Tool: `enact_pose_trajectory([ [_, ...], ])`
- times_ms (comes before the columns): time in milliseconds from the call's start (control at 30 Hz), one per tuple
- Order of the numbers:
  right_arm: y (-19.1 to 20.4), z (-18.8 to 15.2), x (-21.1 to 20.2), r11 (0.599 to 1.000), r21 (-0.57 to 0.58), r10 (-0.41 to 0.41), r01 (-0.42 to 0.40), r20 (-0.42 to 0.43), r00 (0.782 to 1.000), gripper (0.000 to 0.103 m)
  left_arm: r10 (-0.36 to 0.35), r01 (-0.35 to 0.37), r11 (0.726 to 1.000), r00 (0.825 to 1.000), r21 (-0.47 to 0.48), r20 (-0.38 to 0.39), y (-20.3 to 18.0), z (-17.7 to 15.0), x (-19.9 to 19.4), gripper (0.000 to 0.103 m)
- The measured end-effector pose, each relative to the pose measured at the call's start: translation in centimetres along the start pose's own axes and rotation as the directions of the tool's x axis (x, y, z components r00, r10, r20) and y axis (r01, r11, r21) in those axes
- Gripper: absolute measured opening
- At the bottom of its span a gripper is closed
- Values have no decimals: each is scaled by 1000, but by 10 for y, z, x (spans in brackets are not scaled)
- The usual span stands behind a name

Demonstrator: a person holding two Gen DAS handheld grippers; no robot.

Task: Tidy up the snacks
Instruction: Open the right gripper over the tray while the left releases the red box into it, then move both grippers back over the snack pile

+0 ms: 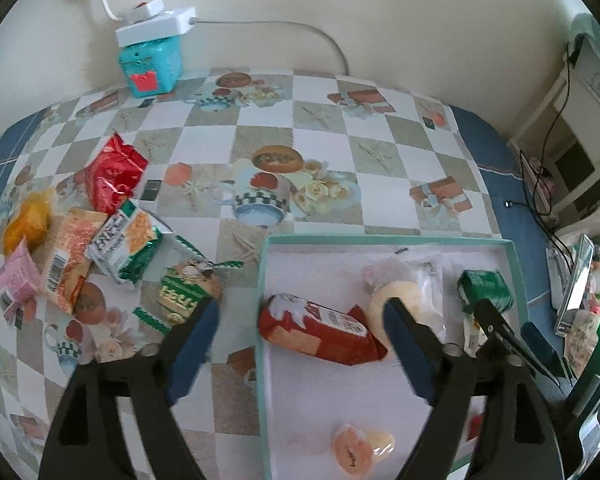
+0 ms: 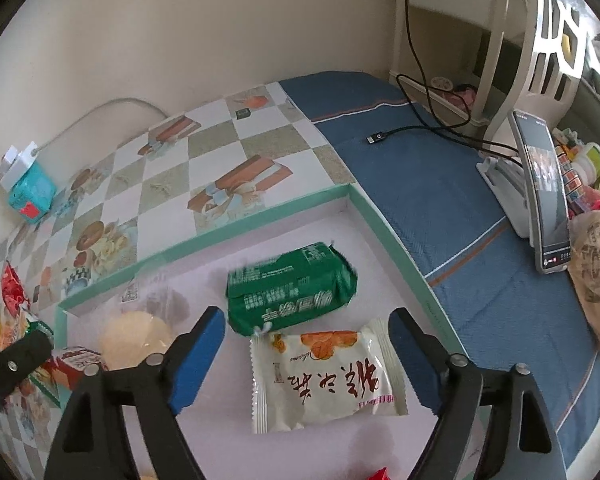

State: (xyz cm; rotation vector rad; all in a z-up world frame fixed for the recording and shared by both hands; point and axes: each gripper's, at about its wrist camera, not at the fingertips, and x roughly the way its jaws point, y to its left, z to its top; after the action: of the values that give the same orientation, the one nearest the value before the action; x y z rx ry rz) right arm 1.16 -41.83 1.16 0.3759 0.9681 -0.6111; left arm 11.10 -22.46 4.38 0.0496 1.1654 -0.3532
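Observation:
A shallow mint-rimmed tray (image 1: 380, 239) (image 2: 220, 236) with a white floor holds snacks. My left gripper (image 1: 300, 336) is open, its fingers either side of a red packet (image 1: 320, 332) lying in the tray, pads clear of it. My right gripper (image 2: 308, 344) is open over a white packet with orange print (image 2: 324, 376); a green packet (image 2: 292, 284) (image 1: 486, 286) lies just beyond. A pale round cake in clear wrap (image 1: 404, 288) and orange jelly cups (image 1: 360, 446) also lie in the tray. Loose on the table to the left are a red bag (image 1: 114, 172), green-white packets (image 1: 126, 244) and an orange packet (image 1: 70, 256).
A teal box topped by a white power adapter (image 1: 150, 64) stands at the back by the wall. On the blue cloth to the right are a phone on a stand (image 2: 544, 200), a black cable (image 2: 416, 130) and a brown bag (image 2: 596, 272).

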Motion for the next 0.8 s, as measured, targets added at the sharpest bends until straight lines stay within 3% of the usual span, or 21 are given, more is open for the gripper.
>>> enact_pose_trajectory([
  [67,2,-1,-1,1000,-13,-5,5,3,1000,103,25,-24,1000,1000,-19,10,7,1,-3,93],
  [500,16,-9,-15,1000,-28,9,-10,-33,999,103,181,-181,973,983,-142,-18,73,-4,-9,93],
  [800,32,-16,-44,998,-60,16,-17,-21,1000,103,230,-227,955,973,-190,-10,105,-16,-33,93],
])
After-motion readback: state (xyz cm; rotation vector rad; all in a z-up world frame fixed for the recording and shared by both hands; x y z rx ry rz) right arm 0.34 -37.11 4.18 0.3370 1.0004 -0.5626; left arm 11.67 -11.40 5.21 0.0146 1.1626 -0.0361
